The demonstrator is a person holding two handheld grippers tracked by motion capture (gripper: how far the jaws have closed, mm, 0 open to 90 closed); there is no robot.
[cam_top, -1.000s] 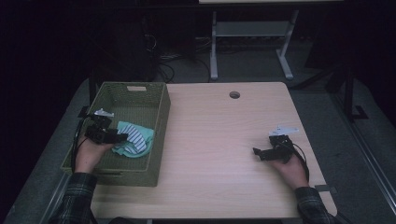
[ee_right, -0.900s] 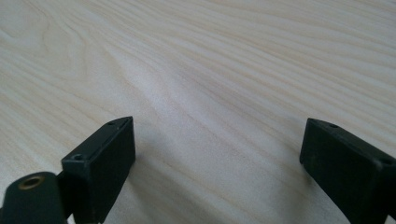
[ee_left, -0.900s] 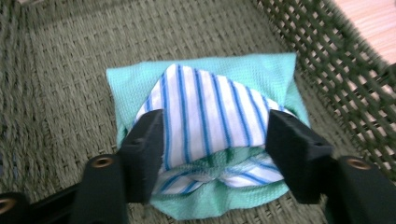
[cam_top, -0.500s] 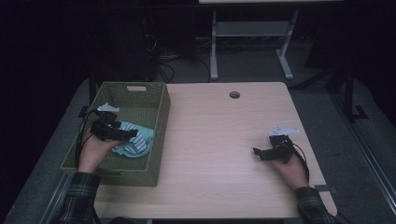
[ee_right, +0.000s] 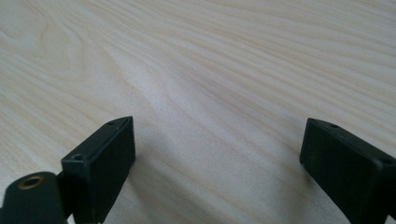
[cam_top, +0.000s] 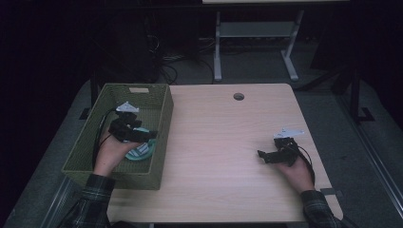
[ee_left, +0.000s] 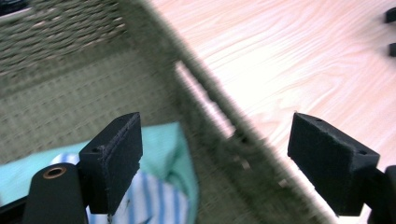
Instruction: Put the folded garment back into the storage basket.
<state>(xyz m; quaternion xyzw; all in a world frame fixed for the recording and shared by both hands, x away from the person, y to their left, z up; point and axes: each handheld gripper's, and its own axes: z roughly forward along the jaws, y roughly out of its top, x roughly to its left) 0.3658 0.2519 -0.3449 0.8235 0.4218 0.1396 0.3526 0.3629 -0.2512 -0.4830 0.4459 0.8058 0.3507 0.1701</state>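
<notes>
The green basket (cam_top: 157, 123) sits at the bench's (cam_top: 228, 142) left edge. Inside it lies a teal and striped cloth (cam_top: 141, 151), near its right wall. The left gripper (cam_top: 142, 135) hovers over the cloth, jaws wide open and empty; that wall runs between them. Well right of the basket, the right gripper (cam_top: 262, 156) rests low on bare bench, jaws open, with free wood all around.

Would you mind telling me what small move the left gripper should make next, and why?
Probably lower the left gripper onto the folded cloth and close. Its jaws stand wide open just above the teal and striped fabric in the green basket, holding nothing, and one jaw sits over the basket wall, so shift inward first.
</notes>
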